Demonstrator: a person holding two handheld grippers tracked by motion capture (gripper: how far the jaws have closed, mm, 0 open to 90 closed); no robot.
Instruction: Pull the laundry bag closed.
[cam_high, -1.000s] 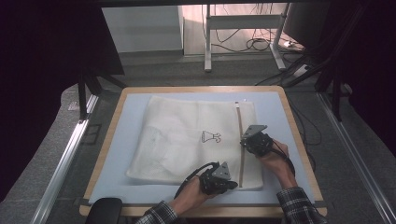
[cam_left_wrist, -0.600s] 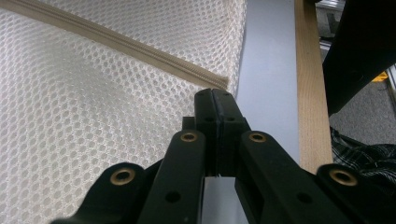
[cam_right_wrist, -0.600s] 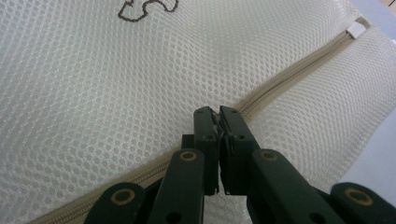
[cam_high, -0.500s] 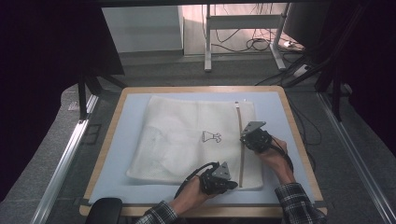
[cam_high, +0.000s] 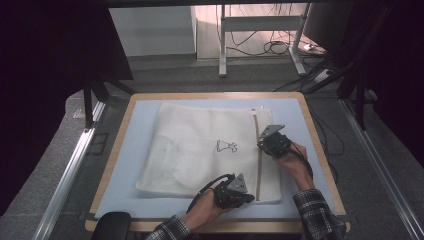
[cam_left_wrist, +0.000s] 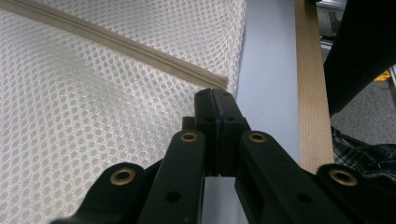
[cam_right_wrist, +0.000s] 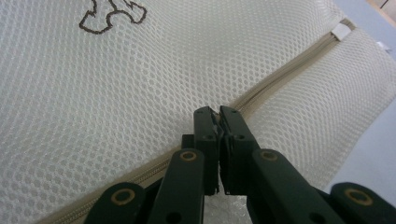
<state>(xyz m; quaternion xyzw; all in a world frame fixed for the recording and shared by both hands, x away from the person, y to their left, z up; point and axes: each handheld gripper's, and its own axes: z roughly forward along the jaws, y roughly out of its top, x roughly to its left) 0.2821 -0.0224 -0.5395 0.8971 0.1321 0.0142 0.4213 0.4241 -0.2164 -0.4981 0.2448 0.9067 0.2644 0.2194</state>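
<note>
A white mesh bag with a small dark emblem lies flat on the blue mat. A beige zipper runs along the bag's right side. My left gripper sits at the zipper's near end. In the left gripper view its jaws are pressed shut on the mesh just beside the zipper end. My right gripper is about halfway up the zipper. In the right gripper view it is shut over the zipper line, with a small pale piece, seemingly the pull, pinched at its tips.
The blue mat covers a wood-rimmed table. A white tag marks the zipper's far end. Metal rails run along both sides of the table, and a desk frame with cables stands beyond it.
My right gripper has crept slightly farther up along the zipper. The left gripper has stayed put at the near end.
</note>
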